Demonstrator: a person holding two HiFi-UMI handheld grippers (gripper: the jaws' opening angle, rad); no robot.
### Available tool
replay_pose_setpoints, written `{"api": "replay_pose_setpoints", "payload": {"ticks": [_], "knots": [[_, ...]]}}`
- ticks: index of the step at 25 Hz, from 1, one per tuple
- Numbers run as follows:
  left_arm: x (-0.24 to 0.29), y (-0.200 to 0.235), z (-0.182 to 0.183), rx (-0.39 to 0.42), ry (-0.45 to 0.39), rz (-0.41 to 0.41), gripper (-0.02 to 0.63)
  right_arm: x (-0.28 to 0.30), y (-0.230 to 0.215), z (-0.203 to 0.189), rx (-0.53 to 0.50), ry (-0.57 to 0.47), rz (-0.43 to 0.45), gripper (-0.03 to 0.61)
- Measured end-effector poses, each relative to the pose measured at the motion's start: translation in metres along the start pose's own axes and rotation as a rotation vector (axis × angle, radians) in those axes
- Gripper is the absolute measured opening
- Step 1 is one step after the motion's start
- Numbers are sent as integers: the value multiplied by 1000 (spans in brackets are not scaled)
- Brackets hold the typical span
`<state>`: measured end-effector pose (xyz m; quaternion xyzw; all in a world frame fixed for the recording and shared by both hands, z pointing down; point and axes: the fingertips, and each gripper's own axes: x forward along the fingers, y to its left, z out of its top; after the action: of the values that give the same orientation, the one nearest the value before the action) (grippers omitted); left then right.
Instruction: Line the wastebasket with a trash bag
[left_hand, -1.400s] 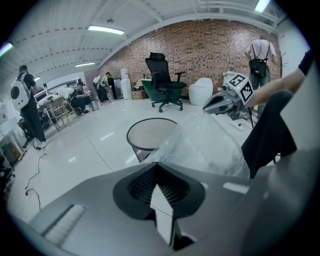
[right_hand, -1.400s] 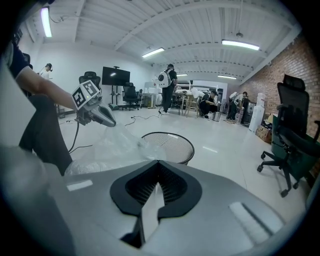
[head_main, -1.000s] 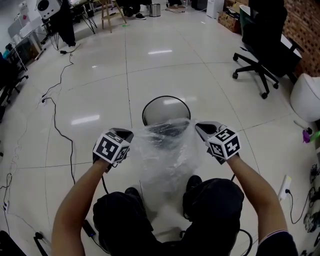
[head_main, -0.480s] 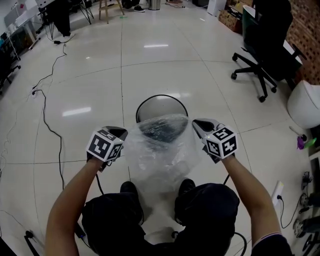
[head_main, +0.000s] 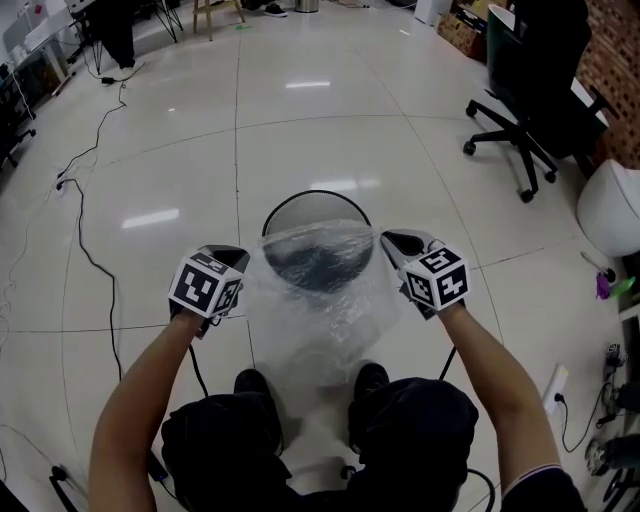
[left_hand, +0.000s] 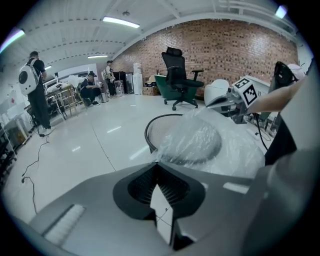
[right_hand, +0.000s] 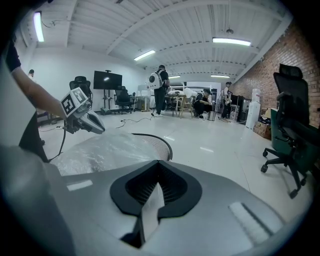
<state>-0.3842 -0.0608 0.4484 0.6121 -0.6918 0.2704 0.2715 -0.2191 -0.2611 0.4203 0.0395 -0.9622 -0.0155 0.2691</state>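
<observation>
A round wastebasket (head_main: 314, 197) with a black rim and mesh wall stands on the floor in front of me. A clear plastic trash bag (head_main: 318, 300) is stretched between both grippers, its open mouth hanging over the near part of the basket. My left gripper (head_main: 238, 258) is shut on the bag's left edge, and my right gripper (head_main: 392, 241) is shut on its right edge. In the left gripper view the bag (left_hand: 210, 142) spreads from the shut jaws across the basket rim (left_hand: 149, 134). The right gripper view shows the bag (right_hand: 100, 147) in front of the basket (right_hand: 164, 143).
A black office chair (head_main: 530, 90) stands at the right, with a white rounded object (head_main: 612, 208) below it. A black cable (head_main: 85, 250) runs along the floor at the left. My shoes (head_main: 368, 378) are just behind the bag. Several people and desks are far back.
Both grippers have moved forward and slightly down with the bag. Its open mouth now lies over more of the wastebasket's rim than before.
</observation>
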Motion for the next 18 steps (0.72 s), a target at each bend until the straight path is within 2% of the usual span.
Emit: {"api": "replay_pose_setpoints", "payload": {"ticks": [6,18], "knots": [[13,15,10,-20,-9,30,11,16,-16,-2,39,4,-13,2],[39,53,33,-89,-43,76,11,57,-45,13,19,21,0,2]]}}
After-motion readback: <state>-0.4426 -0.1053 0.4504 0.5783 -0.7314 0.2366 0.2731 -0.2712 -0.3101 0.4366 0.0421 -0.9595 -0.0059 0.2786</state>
